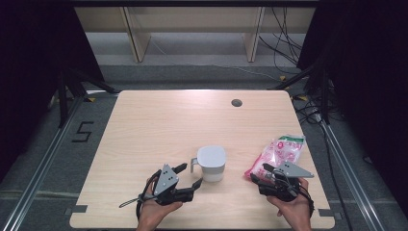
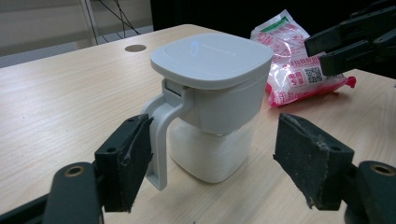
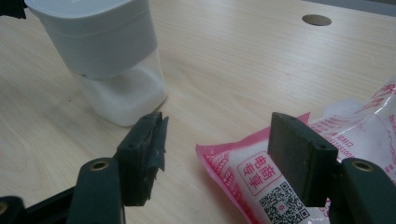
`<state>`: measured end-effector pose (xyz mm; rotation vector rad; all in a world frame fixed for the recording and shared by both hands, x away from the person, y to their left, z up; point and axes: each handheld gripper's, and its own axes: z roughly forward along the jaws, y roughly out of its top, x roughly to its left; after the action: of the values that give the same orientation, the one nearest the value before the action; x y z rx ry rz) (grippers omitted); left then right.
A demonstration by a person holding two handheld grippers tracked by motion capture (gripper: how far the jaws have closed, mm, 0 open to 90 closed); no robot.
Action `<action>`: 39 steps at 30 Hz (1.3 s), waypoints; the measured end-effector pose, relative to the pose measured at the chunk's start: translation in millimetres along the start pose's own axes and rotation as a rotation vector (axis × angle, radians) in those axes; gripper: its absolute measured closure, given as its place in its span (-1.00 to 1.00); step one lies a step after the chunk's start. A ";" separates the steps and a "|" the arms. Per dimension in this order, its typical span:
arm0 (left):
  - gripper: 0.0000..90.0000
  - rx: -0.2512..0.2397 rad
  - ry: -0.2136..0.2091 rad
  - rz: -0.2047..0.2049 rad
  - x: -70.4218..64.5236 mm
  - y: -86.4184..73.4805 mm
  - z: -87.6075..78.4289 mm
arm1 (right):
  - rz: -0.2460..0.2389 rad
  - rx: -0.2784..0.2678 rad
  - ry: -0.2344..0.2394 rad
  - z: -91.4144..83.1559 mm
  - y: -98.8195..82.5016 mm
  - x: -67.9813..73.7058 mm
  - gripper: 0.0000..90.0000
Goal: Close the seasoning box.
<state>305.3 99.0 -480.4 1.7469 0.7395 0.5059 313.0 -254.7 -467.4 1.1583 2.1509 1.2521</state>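
White plastic lidded jug with side handle (image 2: 210, 107), granules inside, stands upright mid-table (image 1: 159, 120). Left gripper (image 2: 212, 161) is open, jaws either side of jug, not touching. Right gripper (image 3: 217, 158) is open over the near corner of the pink-and-clear printed plastic bag (image 3: 261, 172), lying flat right of jug.

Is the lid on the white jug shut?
Shut, it seems. The grey lid sits flat on the white jug, with no gap showing.
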 end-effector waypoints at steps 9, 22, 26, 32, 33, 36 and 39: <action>-0.40 0.004 -0.014 -0.010 -1.4 -11.2 -3.4 | -0.008 -0.014 0.003 3.3 0.6 0.3 -0.28; -0.44 0.048 0.002 -0.001 -2.8 -24.2 -9.1 | -0.012 0.010 0.016 3.3 -1.5 8.4 -0.35; -0.44 0.035 -0.004 -0.001 -5.3 -23.5 -9.3 | -0.003 0.030 0.030 1.2 -4.5 10.1 -0.38; -0.46 0.059 -0.025 0.002 -14.1 -25.0 -4.2 | 0.016 0.059 0.042 -1.3 -11.2 16.8 -0.38; -0.46 0.058 -0.023 0.000 -15.1 -25.4 -3.6 | -0.008 0.045 0.047 0.0 -12.2 15.8 -0.38; -0.46 0.056 -0.026 0.003 -15.4 -25.1 -3.6 | 0.008 0.049 0.048 -1.4 -14.2 19.5 -0.38; -0.47 0.058 -0.024 0.005 -14.8 -25.1 -3.9 | 0.025 0.060 0.057 -1.5 -15.9 22.4 -0.39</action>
<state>286.5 96.0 -502.8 1.8057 0.7400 0.4702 291.7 -241.4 -478.6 1.1907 2.2354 1.2535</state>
